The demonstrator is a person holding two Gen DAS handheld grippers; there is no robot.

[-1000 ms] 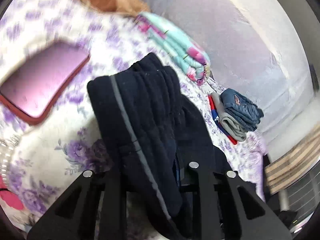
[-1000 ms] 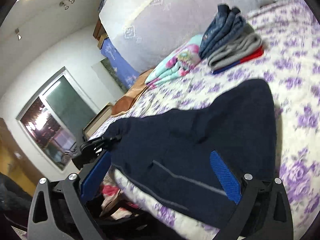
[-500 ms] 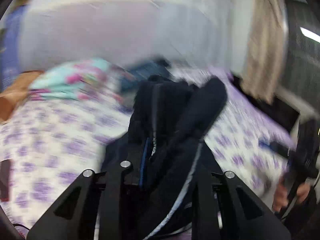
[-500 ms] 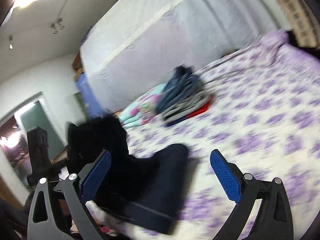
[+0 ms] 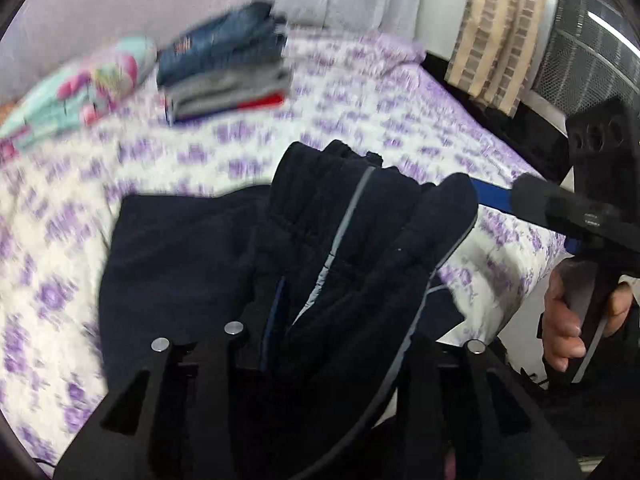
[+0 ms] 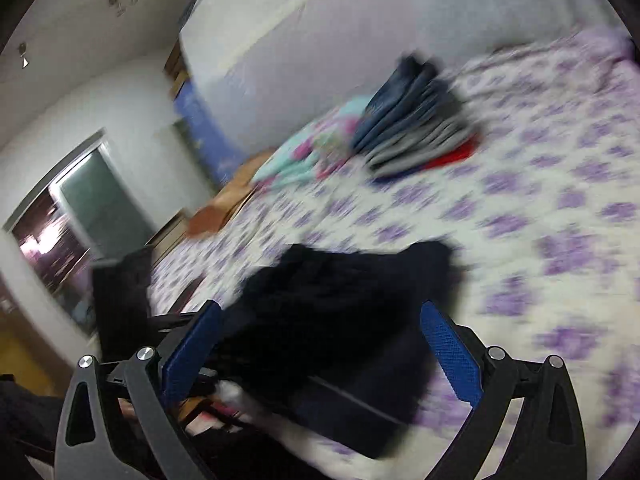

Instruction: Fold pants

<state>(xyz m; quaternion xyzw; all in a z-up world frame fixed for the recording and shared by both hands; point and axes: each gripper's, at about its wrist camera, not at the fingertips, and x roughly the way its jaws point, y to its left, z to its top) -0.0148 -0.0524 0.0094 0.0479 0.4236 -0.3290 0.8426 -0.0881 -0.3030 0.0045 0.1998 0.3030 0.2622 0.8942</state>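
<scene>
The dark navy pants [image 5: 360,248] with a grey side stripe lie partly on the bed. My left gripper [image 5: 320,340] is shut on a bunched part of them, holding it raised over the flat part [image 5: 172,248]. The pants also show in the right wrist view [image 6: 332,300], blurred, near the bed's front edge. My right gripper [image 6: 320,344] is open and empty, its blue pads [image 6: 452,352] wide apart, just in front of the pants. In the left wrist view the right gripper's arm [image 5: 560,208] appears at the right, held by a hand.
The bed has a white sheet with purple flowers [image 5: 360,100]. A stack of folded jeans and grey and red clothes [image 5: 224,68] lies at the far side, beside a folded turquoise floral cloth [image 5: 76,100]. A striped curtain [image 5: 500,32] hangs at the right, beyond the bed's edge.
My left gripper has swung to the right with the bunched pants, folding them over the flat part. My right gripper has let go of the pants and drawn back, open.
</scene>
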